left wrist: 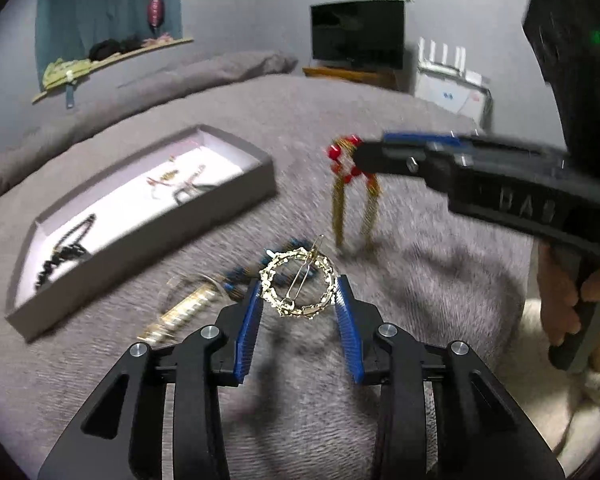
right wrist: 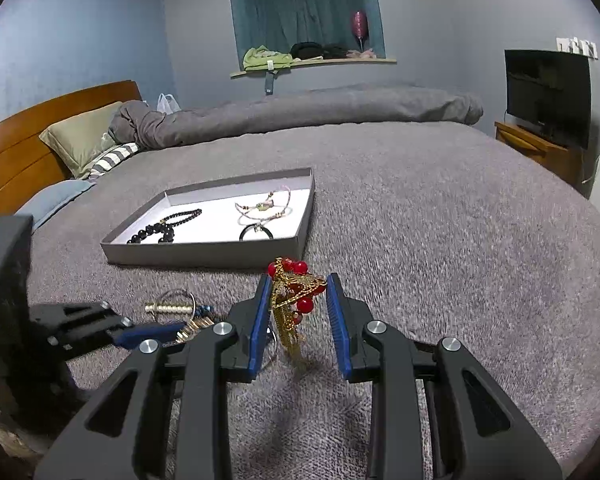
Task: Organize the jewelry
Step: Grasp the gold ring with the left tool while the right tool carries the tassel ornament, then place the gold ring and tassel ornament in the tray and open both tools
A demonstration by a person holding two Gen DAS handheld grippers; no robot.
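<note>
Gold ring-shaped hair clip point(left wrist: 298, 283) sits pinched between the blue pads of the left gripper point(left wrist: 299, 294), lifted off the grey bedspread point(left wrist: 420, 280); jaws narrowed onto its two sides. Right gripper point(right wrist: 299, 294) is clamped on a red-bead and gold-chain ornament point(right wrist: 296, 288), tassels point(left wrist: 354, 216) hanging down with tips near or brushing the bedspread, hard to tell through the blur. In the left wrist view the right tool comes in from the right, ornament dangling at its tip.

Grey shallow tray point(right wrist: 204, 249) lies further up the bed, already holding a black bead bracelet point(right wrist: 164, 228), a pale pinkish bracelet point(right wrist: 266, 204) and a dark ring-like piece point(right wrist: 256, 233). Still loose on the bedspread: a gold cylindrical piece point(right wrist: 172, 307) with a thin hoop, plus blue beads point(left wrist: 236, 276), near the left tool.

Step looks like: both pieces grasped, carry to tray pending. Next move likely calls for lifting the tassels clear, travelling over the tray wall, releasing on bare white floor, away from the bracelets to avoid tangling.
</note>
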